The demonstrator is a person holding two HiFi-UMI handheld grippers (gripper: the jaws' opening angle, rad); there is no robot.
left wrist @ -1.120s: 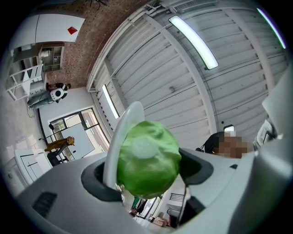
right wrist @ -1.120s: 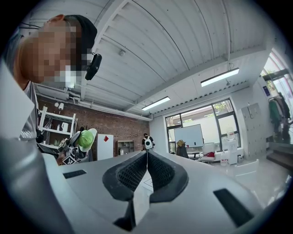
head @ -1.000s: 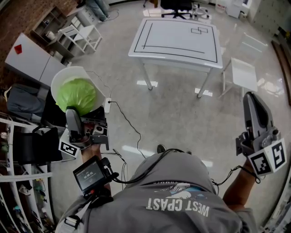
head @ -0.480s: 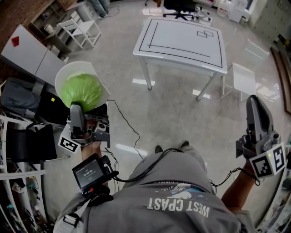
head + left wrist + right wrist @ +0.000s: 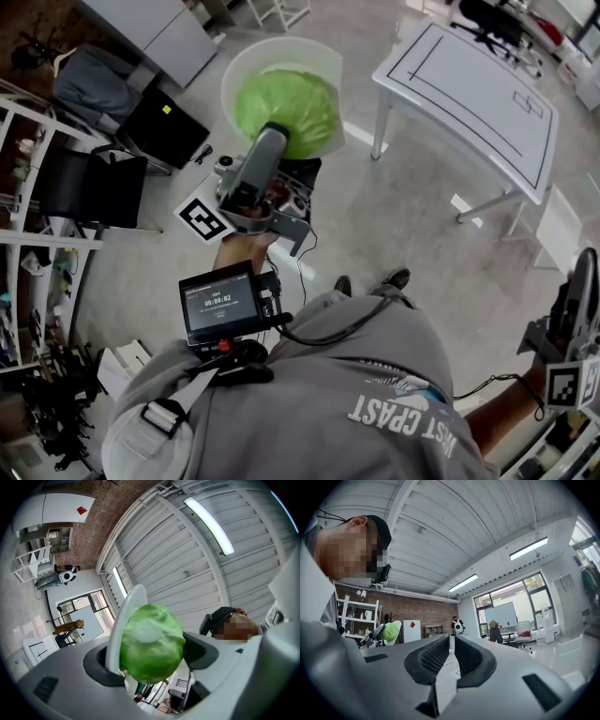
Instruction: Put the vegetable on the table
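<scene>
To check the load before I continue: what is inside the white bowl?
A green cabbage fills most of the white bowl. The cabbage covers the bowl's bottom, so anything underneath cannot be seen.

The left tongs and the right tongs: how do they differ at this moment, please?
The left tongs stand wide, clamped on a green cabbage and its white bowl; the right tongs are nearly closed and empty. The left tongs are raised ahead; the right tongs hang low at the right. Both are grey with marker cubes.
</scene>
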